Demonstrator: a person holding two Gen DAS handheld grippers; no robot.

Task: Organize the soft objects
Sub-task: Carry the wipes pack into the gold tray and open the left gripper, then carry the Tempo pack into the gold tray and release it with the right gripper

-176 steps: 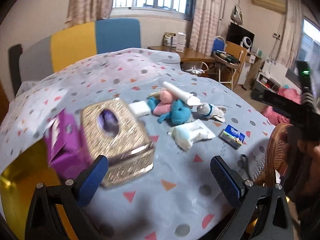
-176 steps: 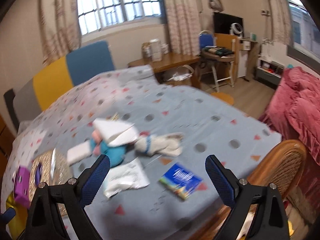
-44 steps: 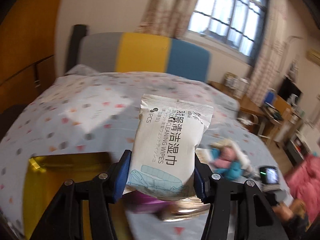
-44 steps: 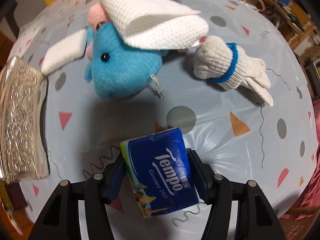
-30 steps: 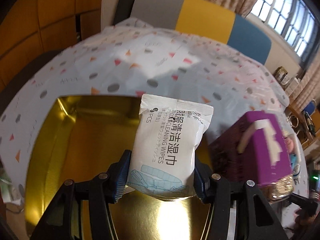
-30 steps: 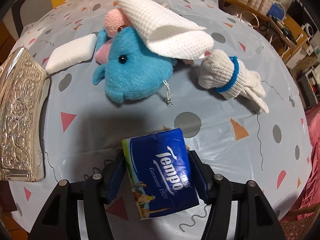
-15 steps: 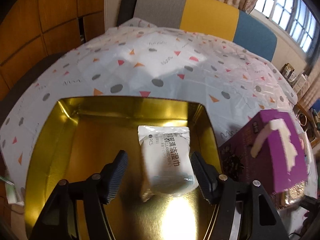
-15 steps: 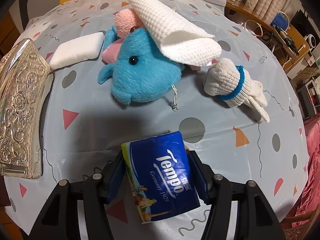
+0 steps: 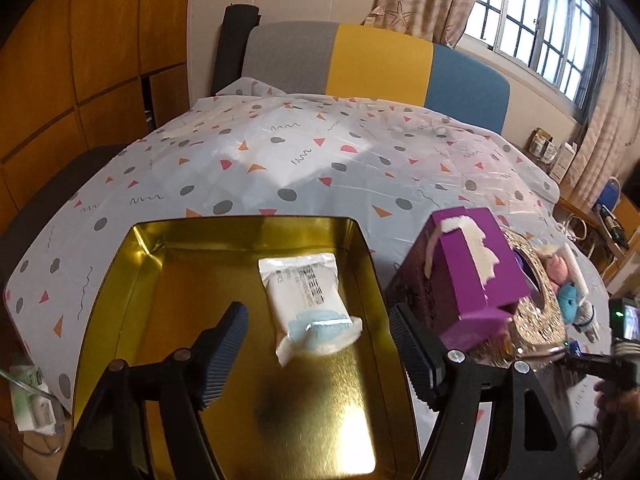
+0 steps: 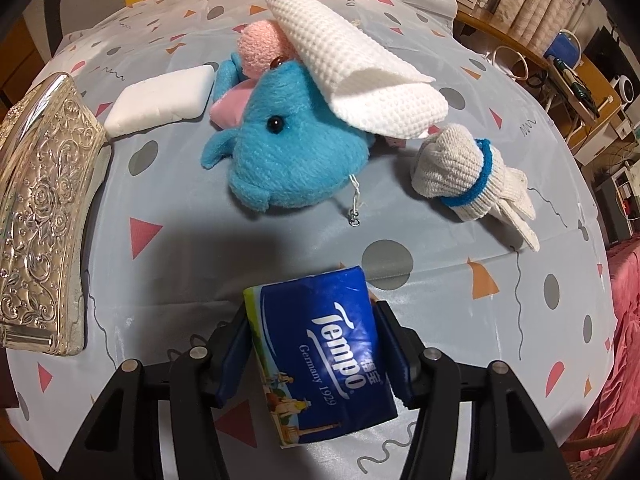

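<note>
the left claw [image 9: 318, 354] hangs with its jaws spread wide and nothing between them, above the gold tray [image 9: 120, 280]. the wipes pack [image 9: 308, 300] lies flat on the tray floor just ahead of the fingertips, closer to the tray's right wall than its left, tilted a little, its blue-printed end toward the claw and apart from both fingers. past the tray's right wall a purple box [image 9: 472, 276] stands tilted, touching or nearly touching the wall, with a gold embossed case [image 9: 536, 312] behind it. the tray sits at the near left part of the table [image 9: 320, 160], which wears a dotted cloth.

the right claw [image 10: 316, 344] is clamped on a blue tissue pack [image 10: 320, 356], both fingers pressed against its sides; the pack is held off the cloth, its far end jutting past the fingertips. beyond it, toward the middle of the table, lies a blue plush [image 10: 288, 160] with a pink plush [image 10: 260, 50] against its far side and a folded white cloth [image 10: 348, 68] draped over both. a rolled glove [image 10: 468, 180] lies just right of the blue plush, a white pad [image 10: 160, 100] just left of it, and the embossed case runs along the left edge of the view.
</note>
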